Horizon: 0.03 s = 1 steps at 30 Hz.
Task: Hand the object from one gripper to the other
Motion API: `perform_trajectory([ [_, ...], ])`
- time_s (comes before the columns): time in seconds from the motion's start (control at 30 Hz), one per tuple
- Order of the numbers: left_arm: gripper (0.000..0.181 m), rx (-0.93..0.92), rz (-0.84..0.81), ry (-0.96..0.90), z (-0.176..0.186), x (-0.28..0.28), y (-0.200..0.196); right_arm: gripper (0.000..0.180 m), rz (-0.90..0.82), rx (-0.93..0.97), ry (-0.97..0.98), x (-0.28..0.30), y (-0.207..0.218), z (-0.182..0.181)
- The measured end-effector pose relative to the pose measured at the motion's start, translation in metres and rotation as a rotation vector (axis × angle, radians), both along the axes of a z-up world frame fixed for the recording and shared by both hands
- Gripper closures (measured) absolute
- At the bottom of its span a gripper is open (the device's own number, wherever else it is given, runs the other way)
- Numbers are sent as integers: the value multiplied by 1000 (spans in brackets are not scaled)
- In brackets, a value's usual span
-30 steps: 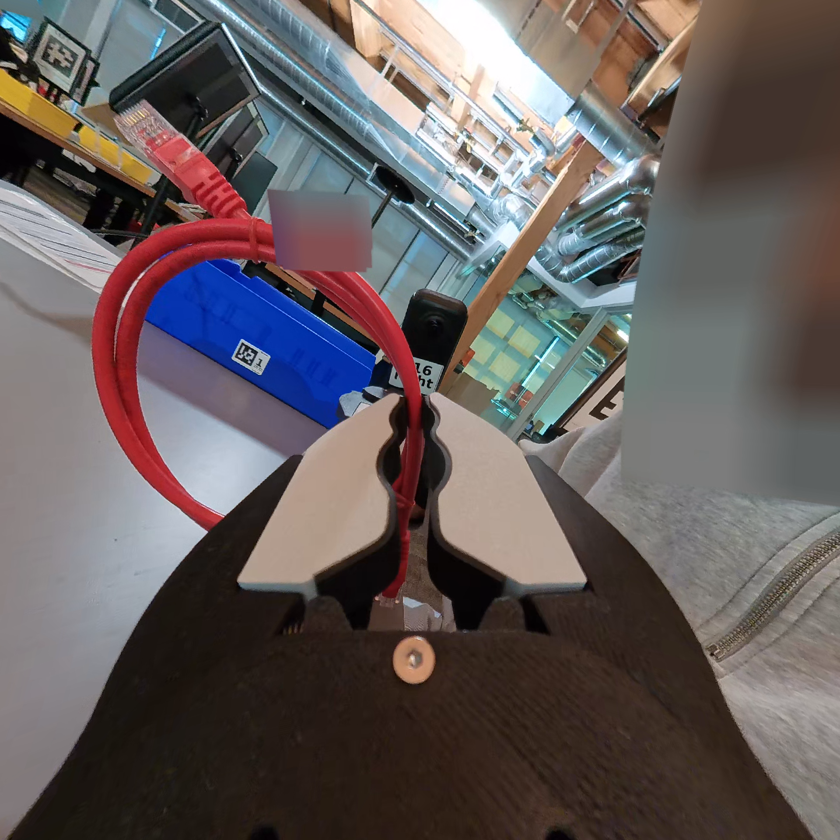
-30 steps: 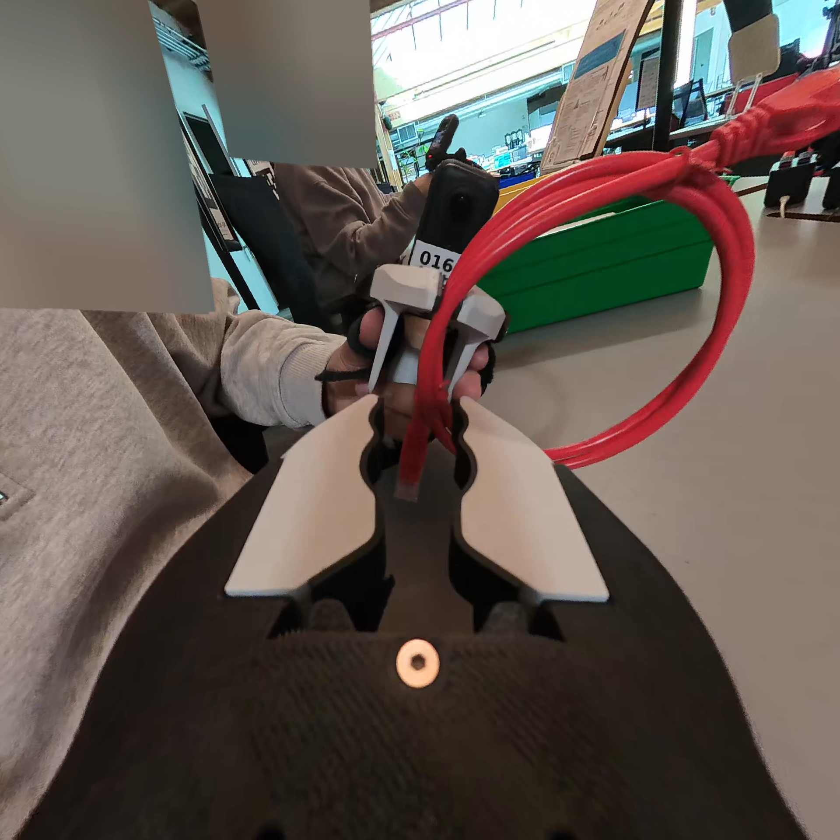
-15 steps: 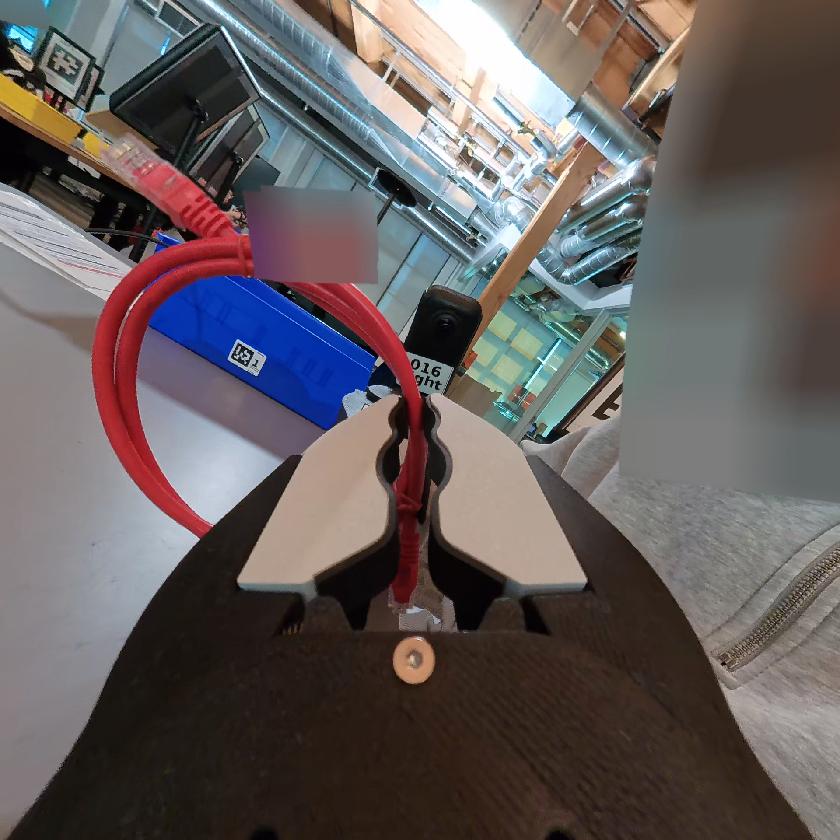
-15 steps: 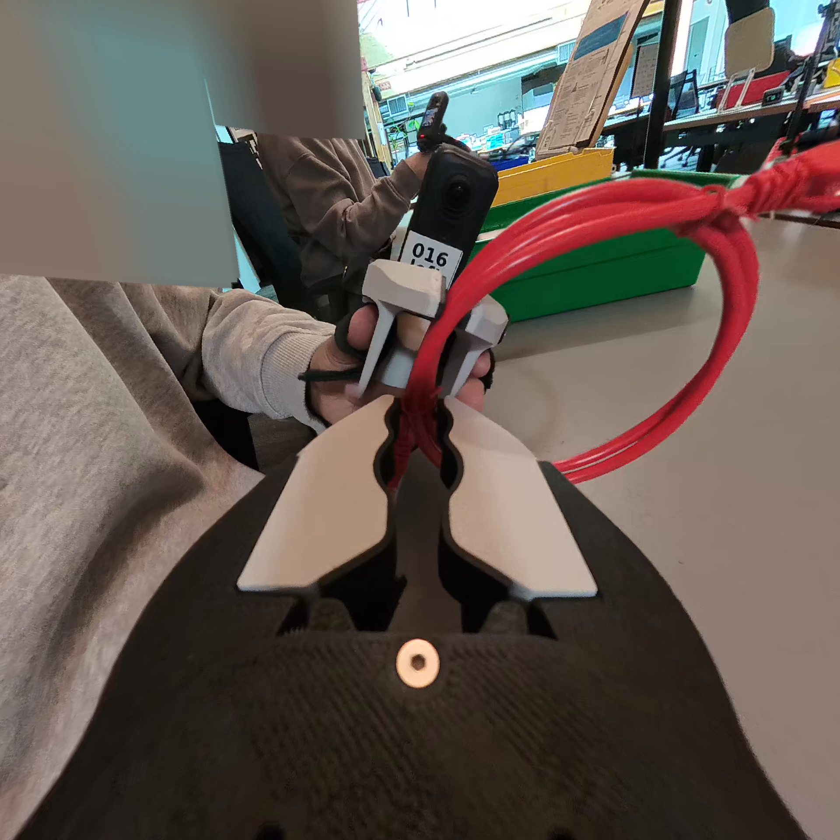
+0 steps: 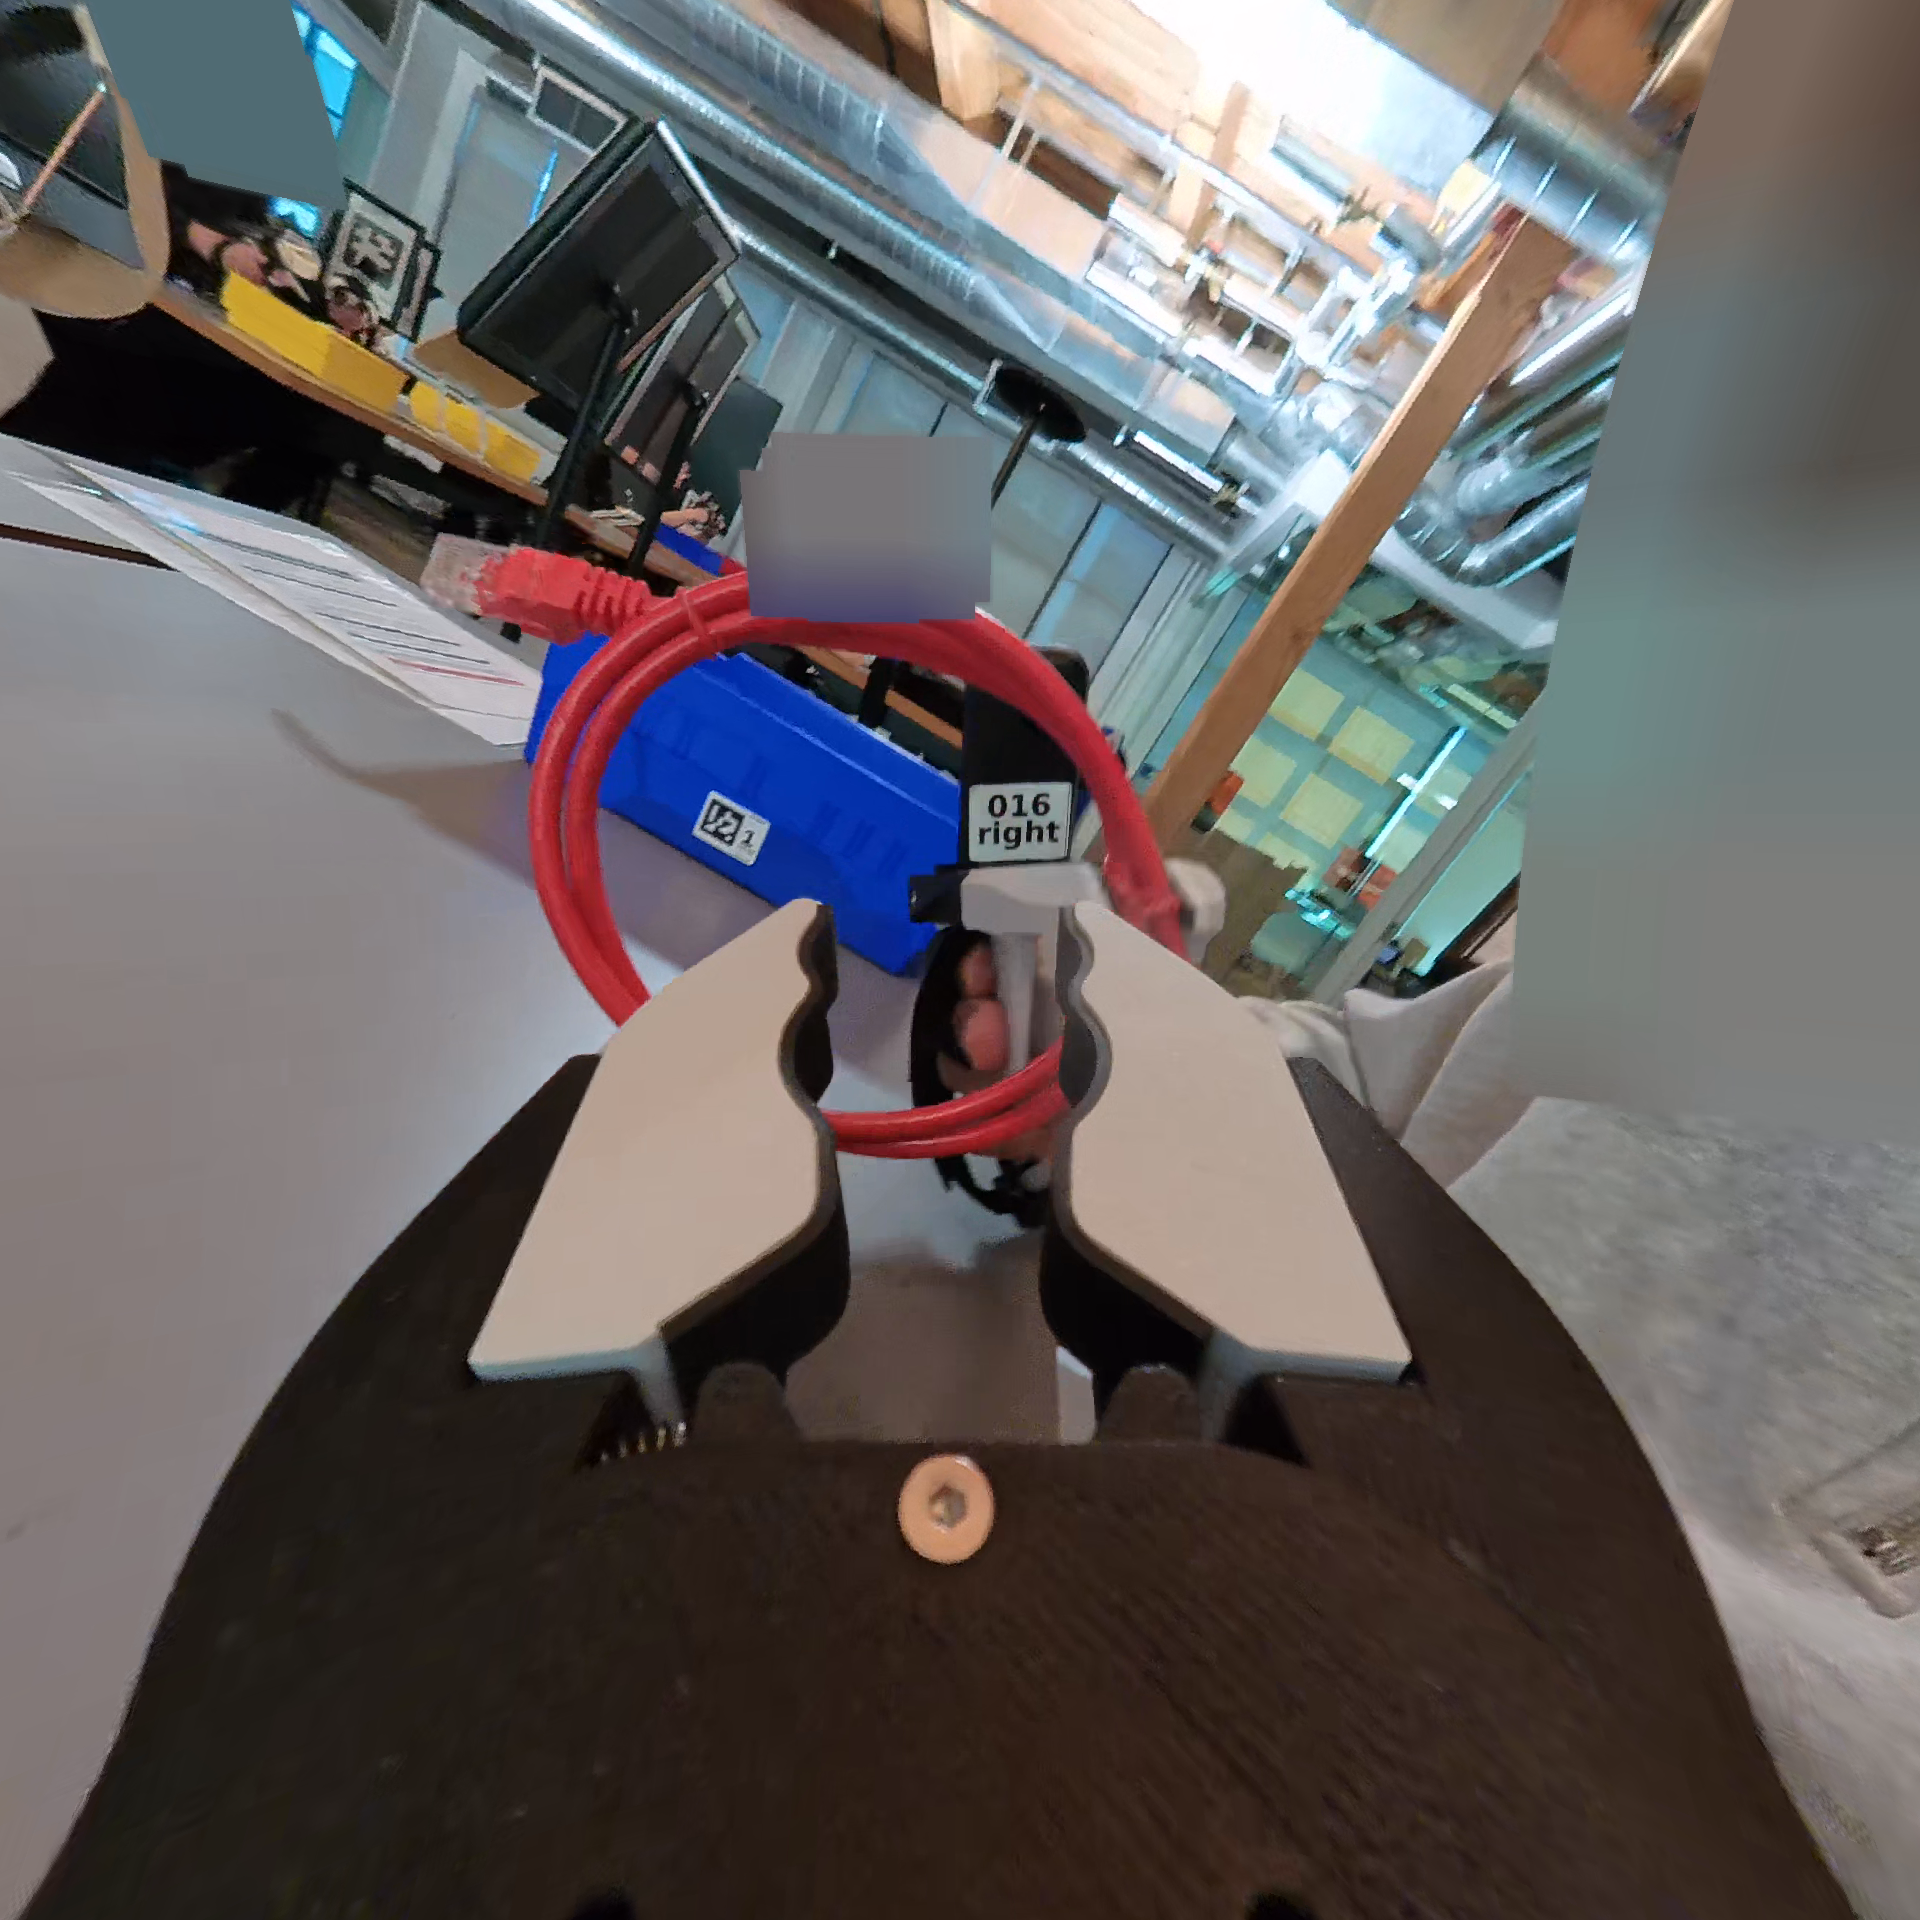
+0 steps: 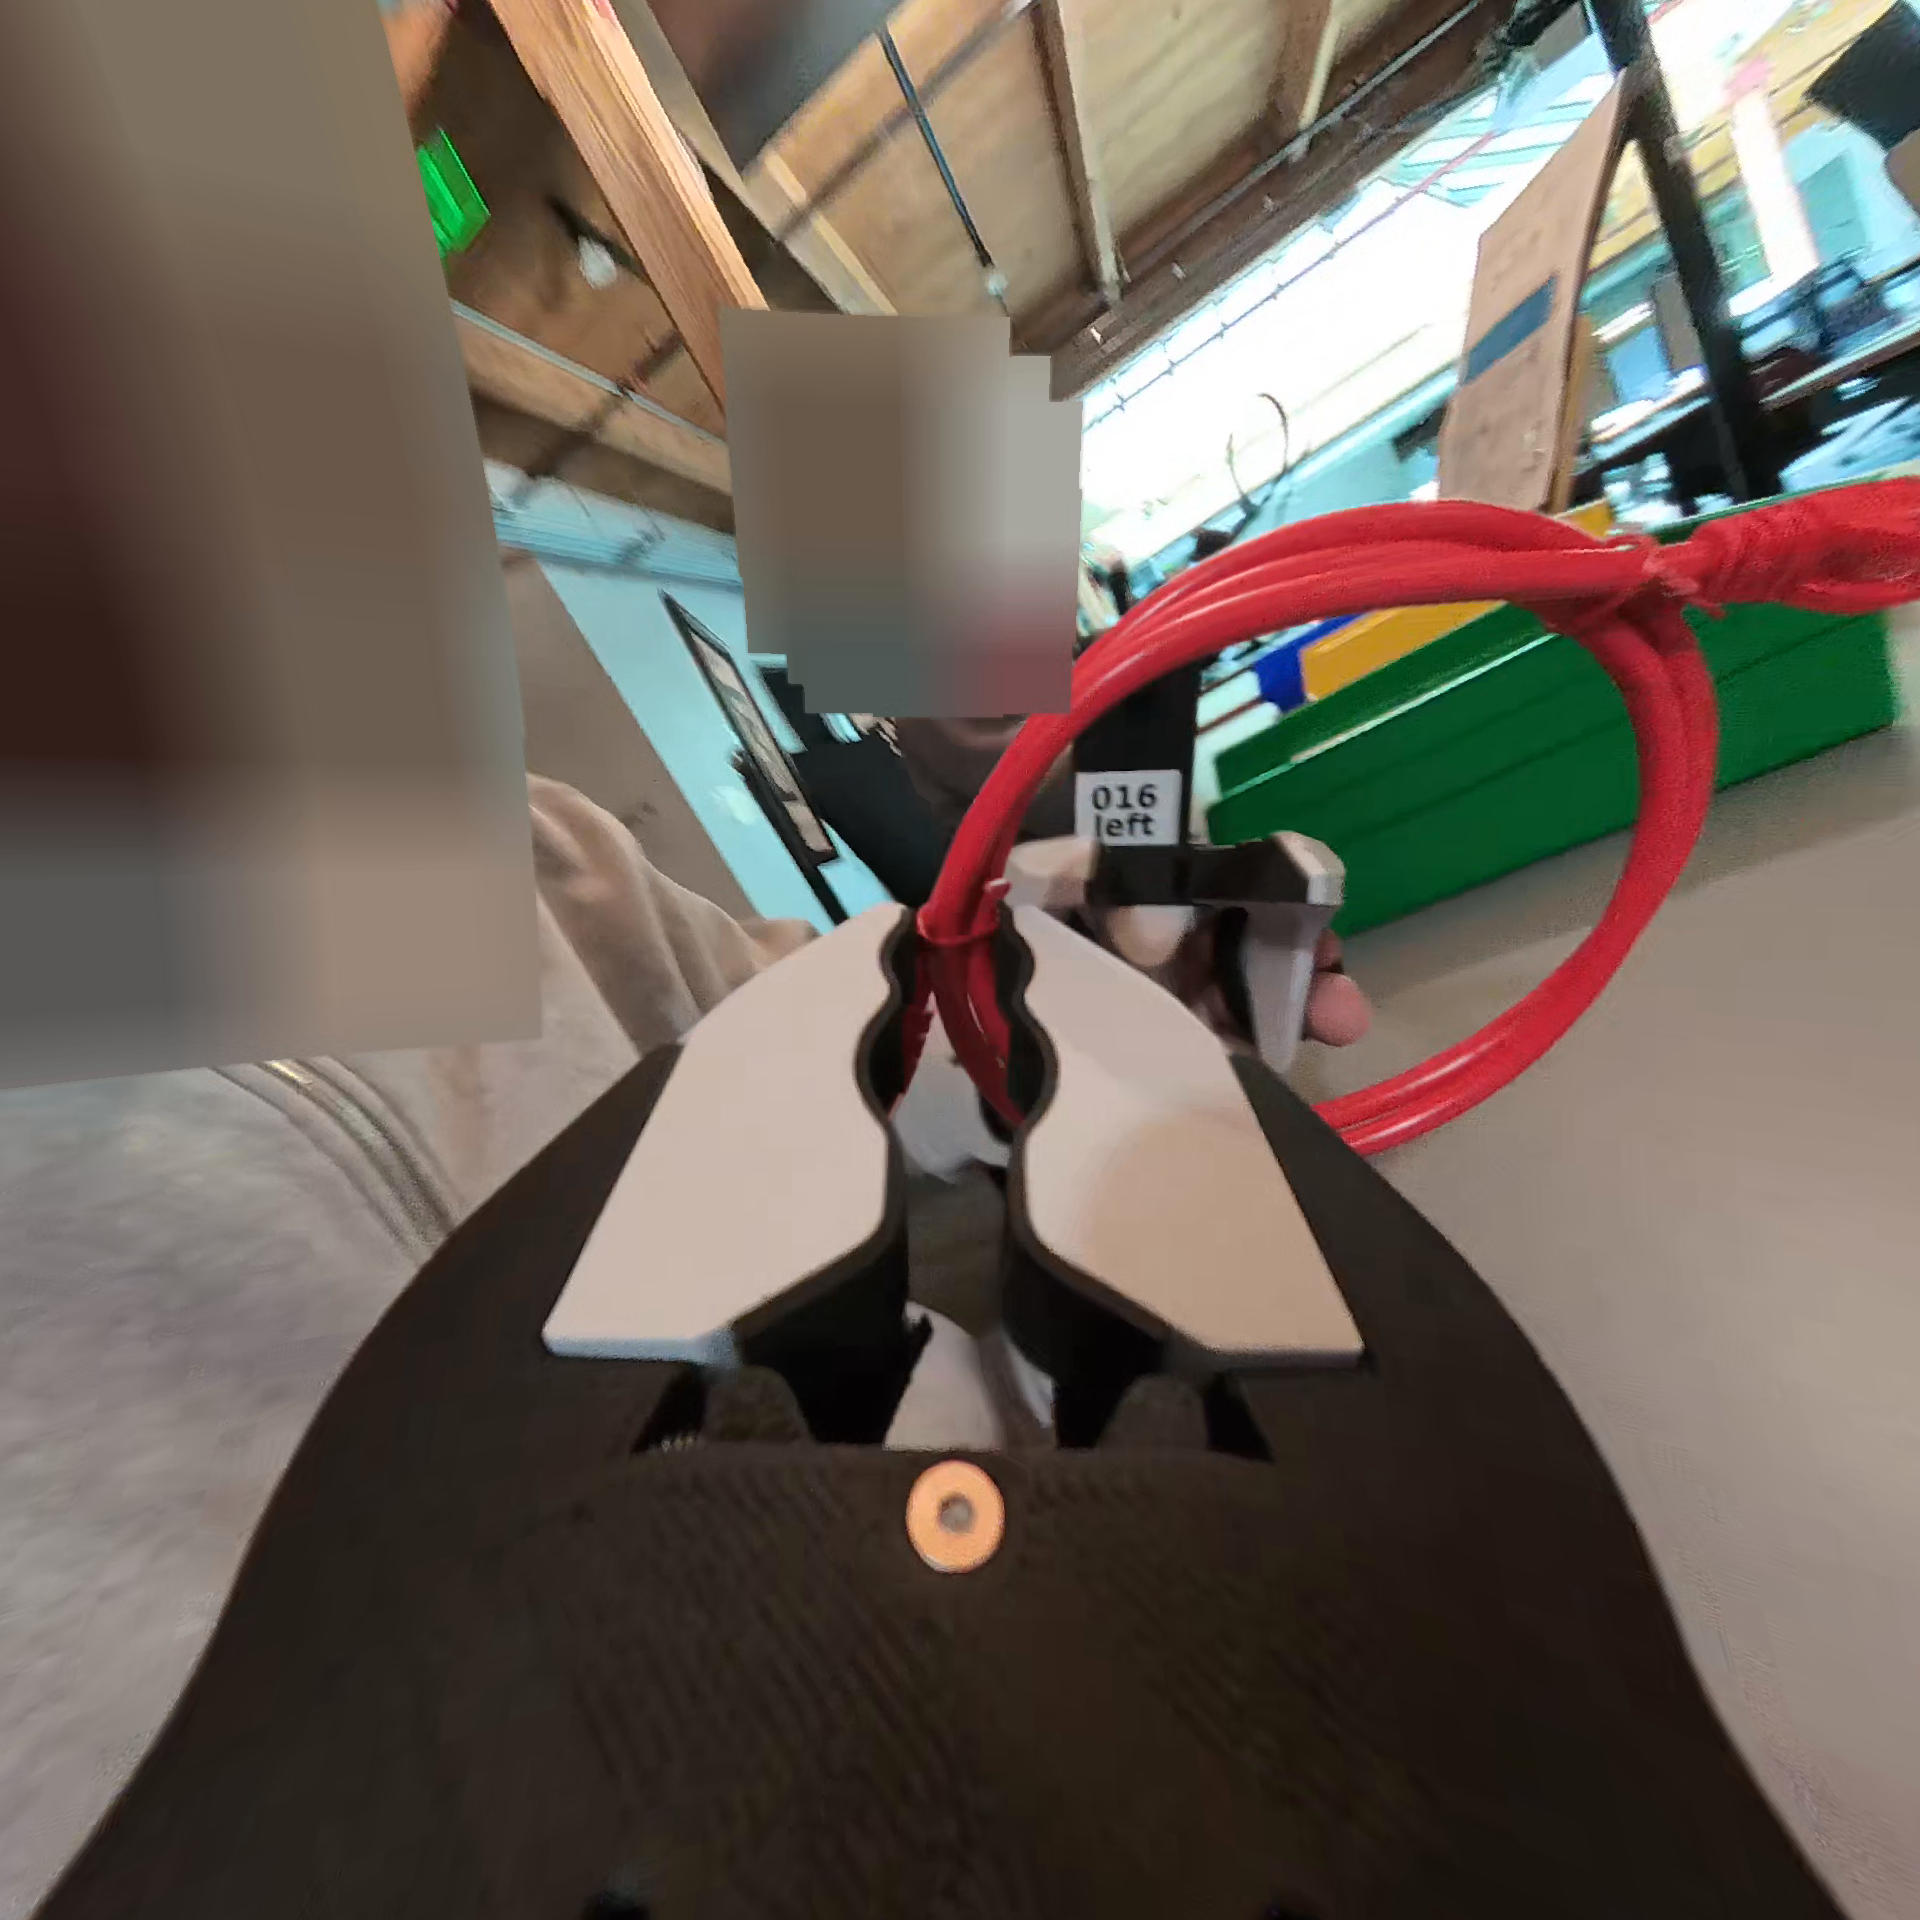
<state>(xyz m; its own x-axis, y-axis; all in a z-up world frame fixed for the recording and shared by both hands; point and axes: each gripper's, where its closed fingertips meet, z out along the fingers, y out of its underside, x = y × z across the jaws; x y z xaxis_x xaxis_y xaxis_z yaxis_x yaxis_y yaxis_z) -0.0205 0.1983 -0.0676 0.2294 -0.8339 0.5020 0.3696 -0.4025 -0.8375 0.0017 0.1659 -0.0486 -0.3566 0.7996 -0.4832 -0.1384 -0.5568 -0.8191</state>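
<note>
A coiled red network cable (image 5: 551,831) with a clear plug hangs above the grey table (image 5: 208,935). My left gripper (image 5: 948,925) is open and empty, jaws wide apart, with the coil's lower loop just beyond its tips. My right gripper (image 6: 956,925) is shut on the cable (image 6: 1683,831) at its tie wrap, and the coil hangs off to its right. In the left wrist view the right gripper (image 5: 1101,899) shows ahead, pinching the coil's right side. In the right wrist view the left gripper (image 6: 1179,883) shows just behind the coil, open.
A blue bin (image 5: 790,769) stands on the table behind the coil, with a printed sheet (image 5: 291,592) to its left. A green bin (image 6: 1507,769) stands at the far right of the right wrist view. A person's grey sweatshirt (image 5: 1662,1299) is close on the right.
My left gripper has opened, let go of the cable and drawn back. My right gripper closed on the cable half a second ago and now holds it alone.
</note>
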Motion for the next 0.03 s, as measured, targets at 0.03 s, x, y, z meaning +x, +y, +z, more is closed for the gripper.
perform_trajectory([
  [0.03, 142, 16, 8, 31, -2, 1, 0, 165, 27, -52, 28, 3, 1, 4],
])
